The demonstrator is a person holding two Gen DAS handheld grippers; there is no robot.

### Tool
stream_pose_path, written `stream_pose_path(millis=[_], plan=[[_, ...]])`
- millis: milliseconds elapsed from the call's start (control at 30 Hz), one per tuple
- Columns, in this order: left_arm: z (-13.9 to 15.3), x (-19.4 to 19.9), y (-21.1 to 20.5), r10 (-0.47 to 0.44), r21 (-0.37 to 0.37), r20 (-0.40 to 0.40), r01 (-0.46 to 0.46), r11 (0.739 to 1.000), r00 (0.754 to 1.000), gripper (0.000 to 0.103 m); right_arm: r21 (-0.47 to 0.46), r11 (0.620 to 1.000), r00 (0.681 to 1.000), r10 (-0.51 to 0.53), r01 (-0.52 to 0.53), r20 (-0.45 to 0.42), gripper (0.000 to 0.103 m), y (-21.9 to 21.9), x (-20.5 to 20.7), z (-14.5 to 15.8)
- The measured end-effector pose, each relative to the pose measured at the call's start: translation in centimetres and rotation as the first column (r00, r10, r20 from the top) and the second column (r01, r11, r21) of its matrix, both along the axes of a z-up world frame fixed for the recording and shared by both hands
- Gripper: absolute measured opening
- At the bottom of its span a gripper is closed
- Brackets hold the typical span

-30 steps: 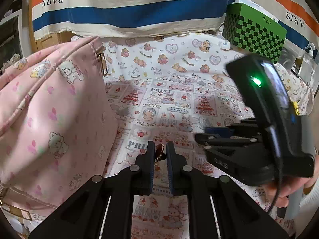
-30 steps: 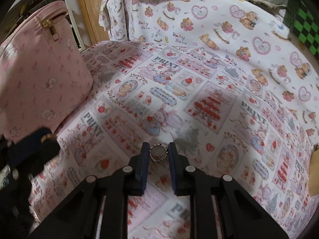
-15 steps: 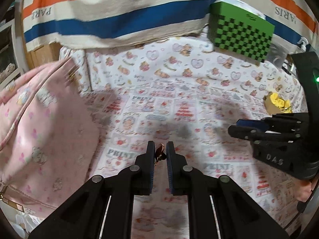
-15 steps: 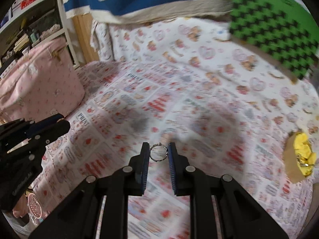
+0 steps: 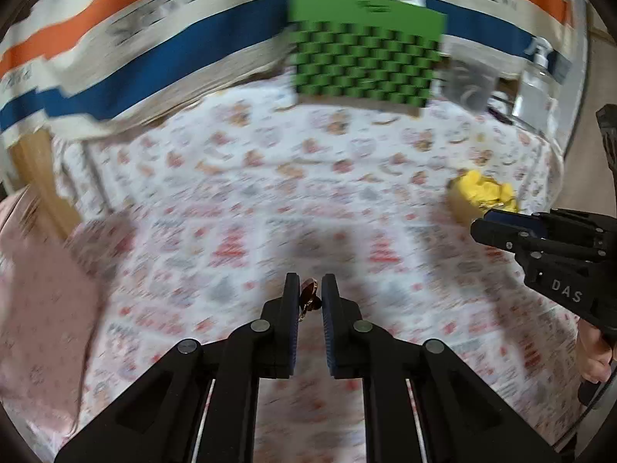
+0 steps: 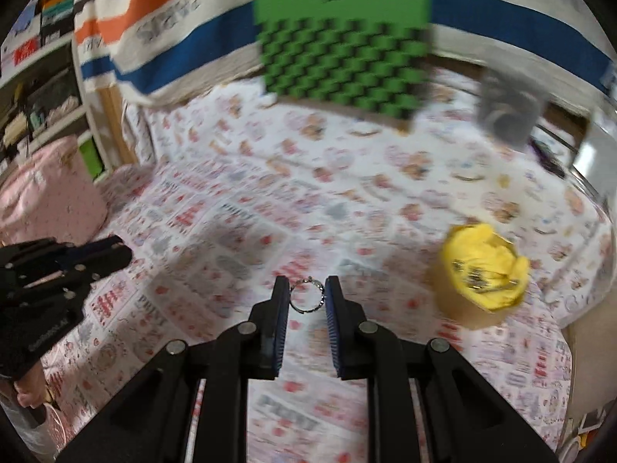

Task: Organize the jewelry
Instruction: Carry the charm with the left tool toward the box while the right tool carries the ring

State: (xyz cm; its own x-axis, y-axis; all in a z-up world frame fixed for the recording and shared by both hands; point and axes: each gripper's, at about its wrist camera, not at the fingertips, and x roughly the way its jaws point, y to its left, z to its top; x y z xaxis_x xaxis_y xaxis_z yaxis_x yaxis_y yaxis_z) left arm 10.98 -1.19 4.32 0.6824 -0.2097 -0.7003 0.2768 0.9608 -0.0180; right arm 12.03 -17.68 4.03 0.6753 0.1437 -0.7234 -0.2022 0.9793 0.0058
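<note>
My left gripper [image 5: 309, 289] is shut on a small copper-coloured piece of jewelry [image 5: 309, 293] and holds it above the printed cloth. My right gripper [image 6: 306, 299] is shut on a silver ring [image 6: 305, 299], also held above the cloth. A round cardboard cup with yellow padding and bits of jewelry [image 6: 482, 274] stands to the right of the ring; it also shows in the left wrist view [image 5: 482, 196]. The right gripper shows at the right edge of the left wrist view [image 5: 482, 227]; the left gripper shows at the left of the right wrist view [image 6: 115, 254].
A green checkered box [image 6: 343, 54] stands at the back of the table against a striped PARIS cloth [image 5: 154, 65]. A pink bag [image 6: 46, 189] lies at the left. A clear container [image 6: 509, 112] and a bottle [image 5: 540, 77] stand back right. Shelves [image 6: 38, 88] are far left.
Both grippers have swung to the right with their jewelry still held. The pink bag has slid out to the left, and the green box and yellow cup have come closer.
</note>
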Motion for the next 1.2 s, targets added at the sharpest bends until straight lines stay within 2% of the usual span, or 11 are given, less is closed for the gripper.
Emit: stream_pose_path(millis=[67, 267, 400, 433, 533, 667, 867, 1000, 1100, 1200], plan=[[0.3, 0.4, -2.1, -0.03, 0.0, -0.001, 0.03, 1.0, 1.0, 0.01, 0.017, 0.999, 0.999, -0.038, 0.037, 0.03, 0.017, -2.3, -0.5, 0.5], [1.1, 2.7, -7.9, -0.11, -0.078, 0.015, 0.111, 0.991, 0.994, 0.01, 0.051, 0.987, 0.984, -0.157, 0.154, 0.08, 0.017, -8.2, -0.9, 1.1], [2.2, 3.7, -11.0, -0.146, -0.107, 0.074, 0.154, 0.982, 0.986, 0.01, 0.109, 0.973, 0.965, -0.218, 0.204, 0.142, 0.017, -11.8, -1.1, 1.7], [2.5, 4.0, -11.7, -0.156, -0.116, 0.09, 0.166, 0.979, 0.984, 0.01, 0.12, 0.967, 0.953, -0.242, 0.223, 0.181, 0.017, -12.7, -1.2, 2.0], [3.2, 5.0, -13.6, -0.184, -0.154, 0.122, 0.202, 0.967, 0.975, 0.01, 0.169, 0.959, 0.934, -0.262, 0.225, 0.243, 0.018, -14.6, -1.1, 2.2], [3.1, 6.3, -15.9, -0.237, -0.187, 0.13, 0.259, 0.948, 0.963, 0.01, 0.246, 0.942, 0.932, -0.284, 0.228, 0.225, 0.018, -16.8, -0.1, 1.0], [0.7, 8.8, -19.7, -0.287, -0.116, 0.09, 0.296, 0.948, 0.954, 0.01, 0.329, 0.909, 0.933, -0.322, 0.256, 0.162, 0.018, -19.4, 1.2, -1.0], [-0.6, 10.0, -20.7, -0.324, -0.167, 0.044, 0.326, 0.93, 0.945, 0.01, 0.371, 0.889, 0.933, -0.335, 0.268, 0.128, 0.018, -20.5, 1.8, -1.9], [-1.4, 10.4, -21.3, -0.356, -0.2, 0.02, 0.353, 0.914, 0.934, 0.01, 0.366, 0.888, 0.931, -0.344, 0.28, 0.122, 0.018, -20.9, 1.8, -2.0], [-1.9, 10.3, -22.2, -0.393, -0.198, 0.001, 0.385, 0.901, 0.92, 0.01, 0.368, 0.886, 0.929, -0.348, 0.282, 0.125, 0.018, -21.3, 1.5, -1.7]])
